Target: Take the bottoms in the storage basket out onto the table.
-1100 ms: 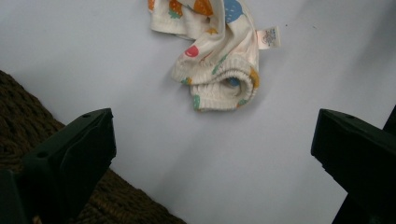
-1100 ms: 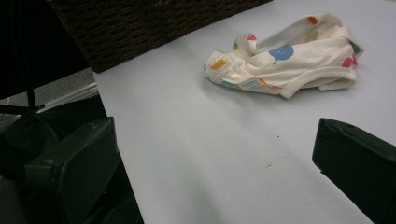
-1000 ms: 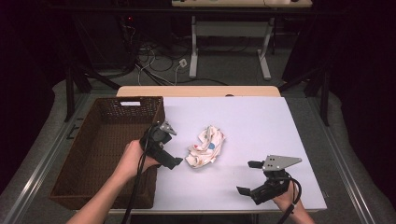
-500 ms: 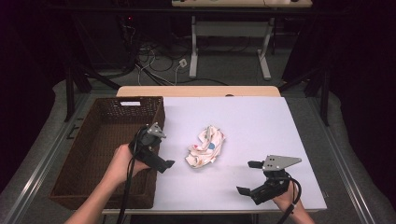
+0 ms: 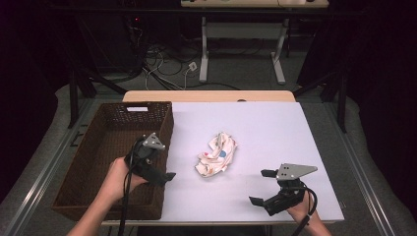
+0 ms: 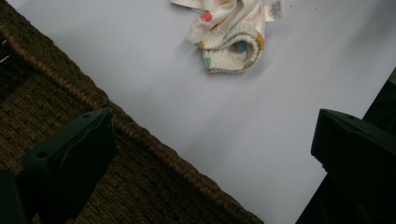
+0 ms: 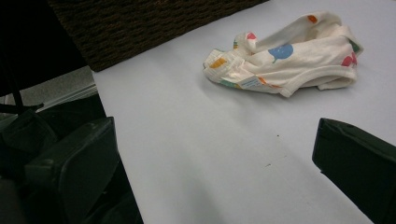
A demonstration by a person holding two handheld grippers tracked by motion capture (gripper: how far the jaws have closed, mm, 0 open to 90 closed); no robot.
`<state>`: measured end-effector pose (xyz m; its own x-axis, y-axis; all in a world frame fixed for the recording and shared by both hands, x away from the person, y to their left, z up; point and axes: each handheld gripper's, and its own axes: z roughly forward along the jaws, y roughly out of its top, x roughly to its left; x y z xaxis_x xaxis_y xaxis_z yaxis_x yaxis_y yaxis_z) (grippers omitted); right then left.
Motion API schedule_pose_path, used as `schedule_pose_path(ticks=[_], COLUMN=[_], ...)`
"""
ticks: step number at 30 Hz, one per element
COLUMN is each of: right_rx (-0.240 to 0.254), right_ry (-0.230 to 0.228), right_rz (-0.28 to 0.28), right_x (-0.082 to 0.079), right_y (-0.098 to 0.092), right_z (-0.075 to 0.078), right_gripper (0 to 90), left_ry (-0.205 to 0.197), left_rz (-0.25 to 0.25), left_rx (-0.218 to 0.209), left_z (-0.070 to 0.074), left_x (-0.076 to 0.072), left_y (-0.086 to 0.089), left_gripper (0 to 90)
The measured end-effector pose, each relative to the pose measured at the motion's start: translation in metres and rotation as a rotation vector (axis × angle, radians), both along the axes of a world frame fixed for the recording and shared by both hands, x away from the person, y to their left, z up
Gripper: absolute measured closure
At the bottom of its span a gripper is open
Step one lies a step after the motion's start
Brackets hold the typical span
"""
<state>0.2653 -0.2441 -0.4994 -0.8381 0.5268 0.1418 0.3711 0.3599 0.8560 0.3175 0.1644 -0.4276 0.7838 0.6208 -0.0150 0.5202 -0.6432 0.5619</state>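
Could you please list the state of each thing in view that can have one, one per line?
Garment: crumpled, lying on the table, not held.
Basket: upright, open-topped, nothing visible inside it.
Left claw: open, empty, over the basket's right rim.
Right claw: open, empty, near the table's front edge, apart from the garment.
Table: white-topped, carrying the garment.

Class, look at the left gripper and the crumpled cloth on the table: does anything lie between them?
Only the basket's near rim. The left gripper hangs open over the wicker basket; past the rim, bare table runs to the cloth.
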Motion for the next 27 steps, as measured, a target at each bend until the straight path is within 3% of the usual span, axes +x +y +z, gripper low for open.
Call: schedule_pose_path(ticks=[27], right_rx=[-0.007], right_ry=[0.008], right_rz=[0.003], right_x=[0.0], right_y=[0.001], right_z=[0.0], right_gripper=[0.0], left_ry=[-0.033], left_rz=[0.079], left_rx=[-0.045], left_z=[-0.006], left_x=[-0.029], left_y=[0.042], left_gripper=[0.0])
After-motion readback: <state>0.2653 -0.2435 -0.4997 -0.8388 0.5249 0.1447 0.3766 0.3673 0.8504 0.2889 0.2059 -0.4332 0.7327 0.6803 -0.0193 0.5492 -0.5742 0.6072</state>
